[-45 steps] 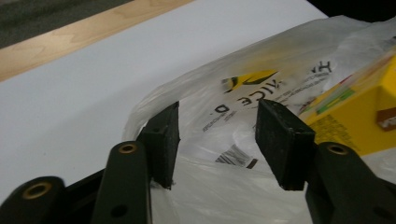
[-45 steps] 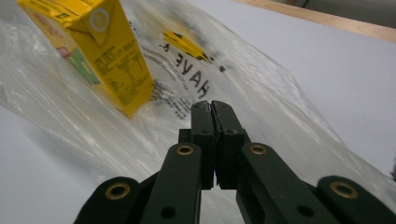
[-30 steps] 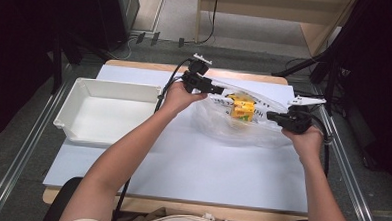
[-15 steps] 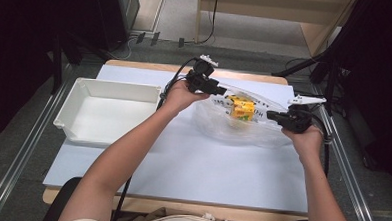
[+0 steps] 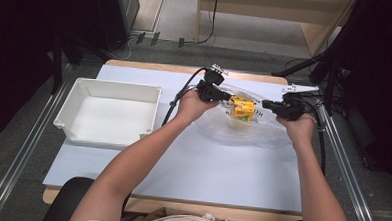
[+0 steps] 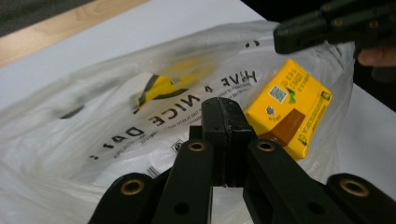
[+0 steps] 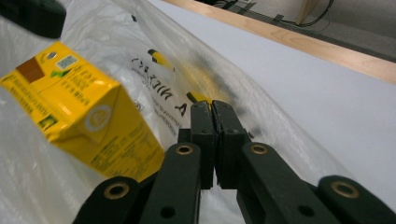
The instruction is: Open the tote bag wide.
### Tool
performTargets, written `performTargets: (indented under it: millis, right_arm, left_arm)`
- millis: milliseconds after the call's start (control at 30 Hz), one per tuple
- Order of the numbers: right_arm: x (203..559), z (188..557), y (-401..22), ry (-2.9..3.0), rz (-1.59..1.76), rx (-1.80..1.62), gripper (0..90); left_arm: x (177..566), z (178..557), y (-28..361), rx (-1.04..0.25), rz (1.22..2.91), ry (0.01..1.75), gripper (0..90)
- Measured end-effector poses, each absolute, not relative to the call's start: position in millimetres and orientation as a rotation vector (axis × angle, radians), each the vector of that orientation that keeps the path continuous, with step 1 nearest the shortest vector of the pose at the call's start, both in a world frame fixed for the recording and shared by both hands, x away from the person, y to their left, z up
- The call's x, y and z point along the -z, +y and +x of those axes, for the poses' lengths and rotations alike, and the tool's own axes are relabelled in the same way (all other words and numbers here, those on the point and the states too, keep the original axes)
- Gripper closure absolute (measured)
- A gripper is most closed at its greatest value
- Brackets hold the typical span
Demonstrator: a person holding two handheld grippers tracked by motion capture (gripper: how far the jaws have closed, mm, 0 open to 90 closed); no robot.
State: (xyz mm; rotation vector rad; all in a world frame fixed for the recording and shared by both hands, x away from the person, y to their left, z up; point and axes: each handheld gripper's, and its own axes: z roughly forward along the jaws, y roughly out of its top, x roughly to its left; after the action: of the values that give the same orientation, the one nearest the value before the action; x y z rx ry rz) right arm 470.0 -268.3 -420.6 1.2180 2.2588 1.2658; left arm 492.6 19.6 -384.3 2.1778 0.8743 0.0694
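The left tool point(image 5: 223, 95) is clenching on the near-left edge of the clear bag point(image 5: 243, 130), its jaws having just been closing with film between them. The right tool point(image 5: 267, 104) is clenched on the opposite edge. The yellow carton point(image 5: 242, 107) is sitting inside the bag, between the two tools, on the tabletop point(image 5: 206, 166), with the white bin point(image 5: 109, 111) lying well apart to the left.

The step in hand is probably spreading the bag's mouth or lifting it with the carton inside. To do it well, both tools should be pulling apart evenly and rising together, keeping the film taut but not stretched to tearing, so the carton is not sliding out.

The left gripper view is showing the carton's point(image 6: 289, 108) top face and the printed lettering on the bag point(image 6: 93, 126). The right gripper view is showing the carton's point(image 7: 79, 126) folded end tilted up. Whether each tool is pinching one layer of film or both is hard to tell.
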Motion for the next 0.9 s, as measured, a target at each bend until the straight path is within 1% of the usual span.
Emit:
performTargets:
  millis: [200,333,500,633,900]
  right_arm:
    - [423,487,-265,2.256,1.194,-1.26,89.1]
    - [434,498,-263,2.255,1.231,-1.242,89.1]
    - [452,507,-256,2.27,1.254,-1.204,89.1]
    - [460,512,-249,2.273,1.264,-1.169,89.1]
    - [475,520,-245,2.268,1.338,-1.133,89.1]
  left_arm:
    - [406,482,20,-0.099,2.143,0.891,90.0]
    - [423,471,23,-0.128,2.125,0.909,90.0]
    - [447,457,23,-0.104,2.148,0.927,90.0]
    - [459,444,23,-0.084,2.183,0.907,90.0]
    - [467,427,35,-0.039,2.206,0.891,90.0]
